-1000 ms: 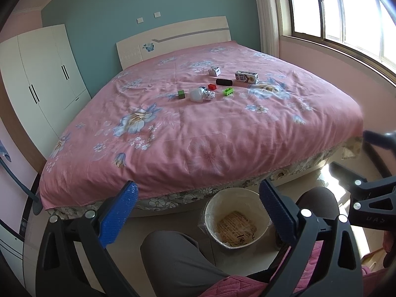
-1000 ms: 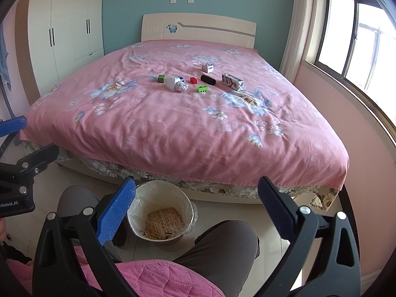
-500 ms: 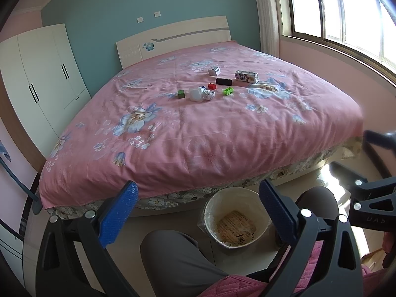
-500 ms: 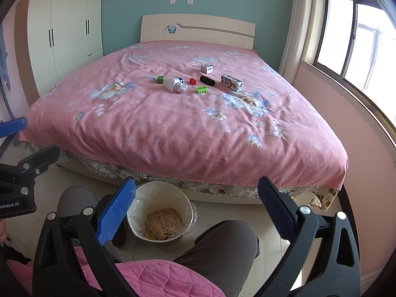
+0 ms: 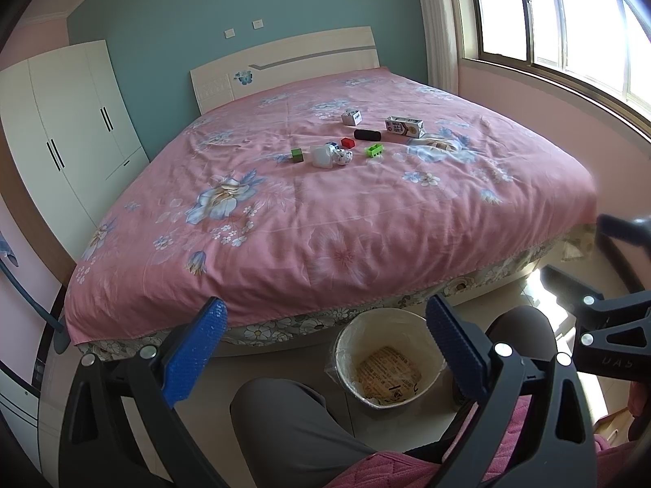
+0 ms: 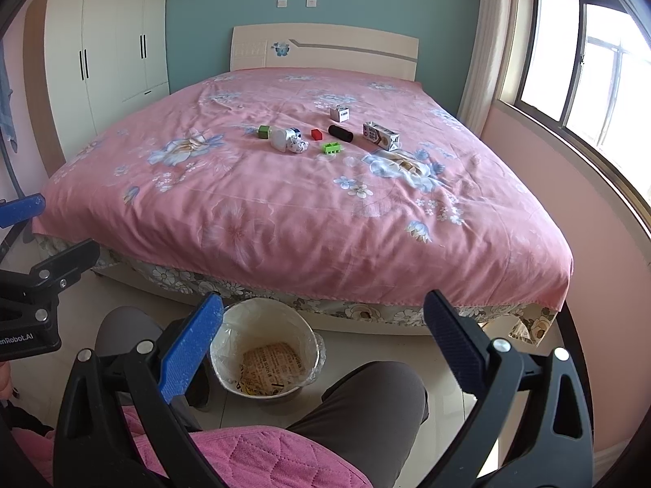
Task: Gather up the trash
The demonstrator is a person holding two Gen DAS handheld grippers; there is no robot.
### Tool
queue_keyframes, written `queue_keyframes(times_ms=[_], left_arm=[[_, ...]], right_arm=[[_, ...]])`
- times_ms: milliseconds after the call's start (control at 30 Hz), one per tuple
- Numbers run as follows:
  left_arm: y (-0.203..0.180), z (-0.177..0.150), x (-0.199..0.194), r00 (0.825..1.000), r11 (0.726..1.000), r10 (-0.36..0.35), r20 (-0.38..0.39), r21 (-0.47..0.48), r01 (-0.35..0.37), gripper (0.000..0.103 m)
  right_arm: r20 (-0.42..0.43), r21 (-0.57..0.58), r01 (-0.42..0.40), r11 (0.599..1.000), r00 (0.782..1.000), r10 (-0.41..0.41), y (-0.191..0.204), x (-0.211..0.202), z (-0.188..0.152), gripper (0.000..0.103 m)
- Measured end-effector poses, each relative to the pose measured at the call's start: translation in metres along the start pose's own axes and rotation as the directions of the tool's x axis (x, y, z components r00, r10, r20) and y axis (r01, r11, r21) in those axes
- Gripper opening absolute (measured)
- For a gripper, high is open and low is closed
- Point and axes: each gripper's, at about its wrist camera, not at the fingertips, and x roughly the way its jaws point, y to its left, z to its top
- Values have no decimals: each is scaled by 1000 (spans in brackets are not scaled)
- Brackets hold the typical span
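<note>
Trash (image 5: pixel 400 126) on bed (image 5: pixel 366 219), upper centre, untouched; nothing changed since earlier. Left gripper (image 5: pixel 325 349) and right gripper (image 6: pixel 325 325) released, empty, above bin (image 6: pixel 264 349); collecting not begun.

My right claw (image 6: pixel 323 325) hangs wide open and empty, its blue pads spread well apart. Just below and between its fingers sits the bin (image 6: pixel 264 356), lined with plastic, printed paper lying at its bottom. Far ahead of the claw, on the pink bed (image 6: pixel 285 211), lies a cluster: a milk carton (image 6: pixel 381 136), a black cylinder (image 6: pixel 341 133), a small white box (image 6: pixel 339 114), a green brick (image 6: pixel 332 147), a red block (image 6: pixel 316 134), a green cube (image 6: pixel 264 131) and a white bottle (image 6: pixel 285 138). My left claw (image 6: pixel 36 236) shows at the left edge.
</note>
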Motion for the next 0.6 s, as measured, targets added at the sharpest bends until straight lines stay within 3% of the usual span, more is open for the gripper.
queue_keyframes(times_ms=[600], left_arm=[[-1,1,-1,1000,1000,-1,-3,2,1,100]], right_arm=[[0,-1,-2,1000,1000,2,-1,1,0,96]])
